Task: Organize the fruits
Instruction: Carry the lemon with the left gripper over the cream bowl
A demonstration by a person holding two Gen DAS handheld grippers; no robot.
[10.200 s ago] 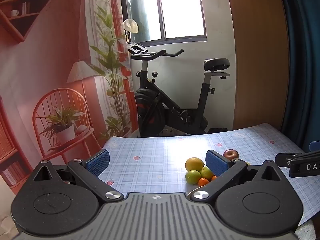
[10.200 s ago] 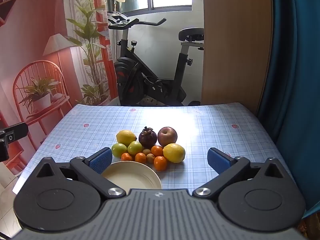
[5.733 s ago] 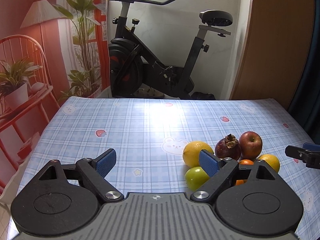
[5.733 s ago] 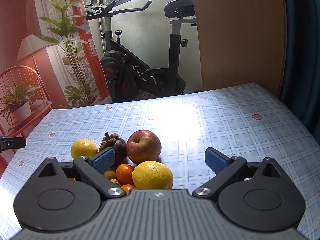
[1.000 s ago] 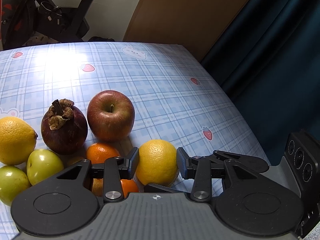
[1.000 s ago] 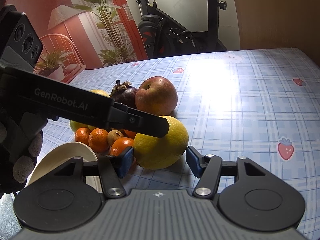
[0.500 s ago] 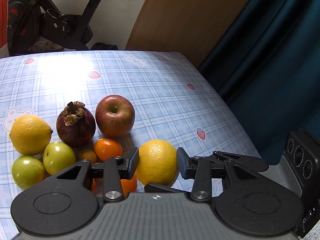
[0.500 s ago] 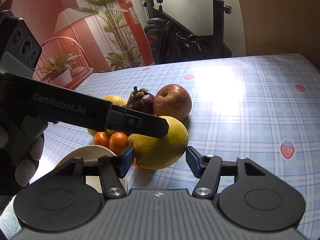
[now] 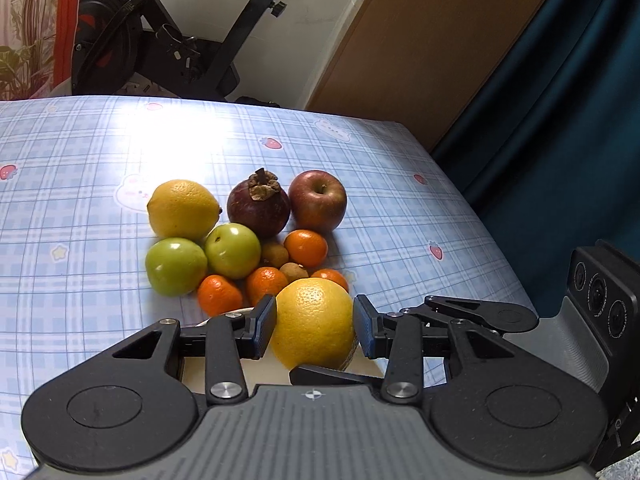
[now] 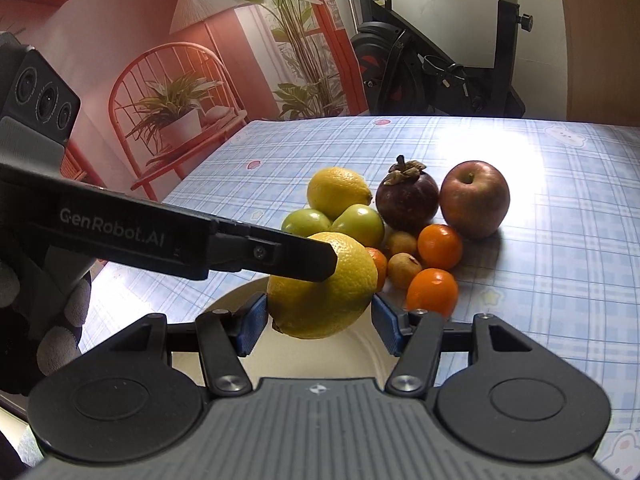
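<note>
Yellow, dimpled round lemon (image 9: pixel 314 326) pinched from both sides at once: left tongs (image 9: pixel 315 326) and right tongs (image 10: pixel 316 320) both clamped on it, lifted clear of the blue checked table (image 9: pixel 80 160), above the cream round plate (image 10: pixel 360 354). Step in hand, by the look of it: carrying it to the plate. Next: lowering, then spreading both pairs together. Nearby pile crowding the plate's far edge: red apple (image 9: pixel 318 200), dark mangosteen (image 9: pixel 258 208), green fruits, small oranges.

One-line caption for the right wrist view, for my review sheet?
Both grippers clamp one lemon above a plate; remaining fruit clusters on the checked tablecloth.
</note>
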